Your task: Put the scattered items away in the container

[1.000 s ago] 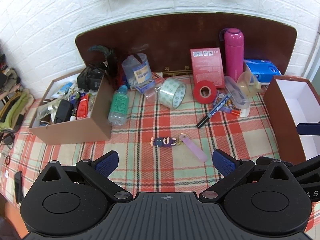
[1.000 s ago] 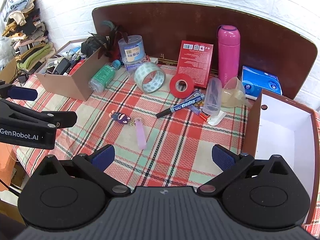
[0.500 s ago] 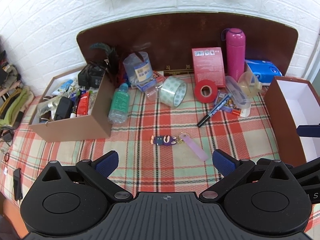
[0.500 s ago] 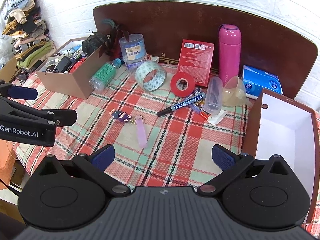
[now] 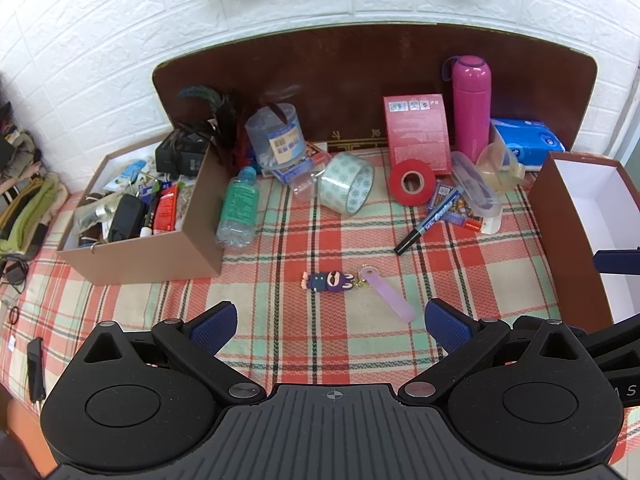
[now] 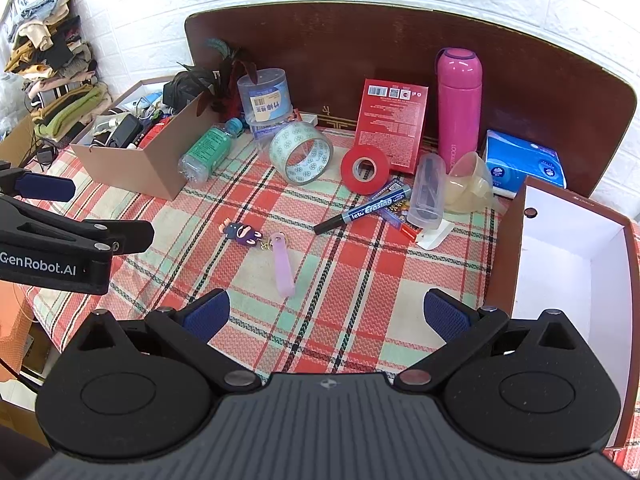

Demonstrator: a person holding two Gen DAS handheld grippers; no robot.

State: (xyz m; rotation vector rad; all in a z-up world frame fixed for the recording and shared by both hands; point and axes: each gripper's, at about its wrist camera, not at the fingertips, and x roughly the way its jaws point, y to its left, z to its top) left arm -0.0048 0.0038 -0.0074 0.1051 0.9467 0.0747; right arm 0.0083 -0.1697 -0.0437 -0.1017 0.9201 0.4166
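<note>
Both claws wide apart, empty. Keychain [image 5: 352,285] lies mid-frame on the plaid counter [image 5: 280,344], just ahead of the left claw [image 5: 328,322]. Straddle the purple strap, pinch low, then carry to the empty box [image 6: 568,264] at right.

Folded clothes [image 6: 56,92] lie piled by the white brick wall [image 6: 160,8], beyond the plaid tablecloth [image 6: 348,280].

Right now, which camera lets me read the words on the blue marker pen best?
The right wrist view. There the marker lies side-on with its white lettering large enough to read. In the left wrist view the marker is smaller and more foreshortened, so its label is a blur.
</note>
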